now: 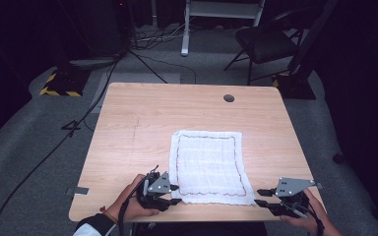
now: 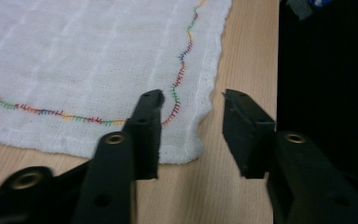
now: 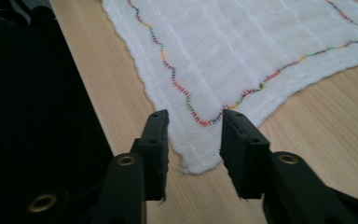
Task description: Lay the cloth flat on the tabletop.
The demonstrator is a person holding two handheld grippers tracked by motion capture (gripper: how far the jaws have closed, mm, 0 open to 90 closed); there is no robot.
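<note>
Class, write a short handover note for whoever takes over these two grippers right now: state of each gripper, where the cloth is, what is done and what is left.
Left gripper: open, jaws either side of the near left corner of the white cloth, not closed on it.
Right gripper: open, at the near right corner, jaws apart over the stitched border.
Cloth: spread flat on the wooden table, towards the near edge.
Done: both grippers lined up at the near corners.
Left: probably close on both corners, then lift or fold; no fold made yet.
</note>
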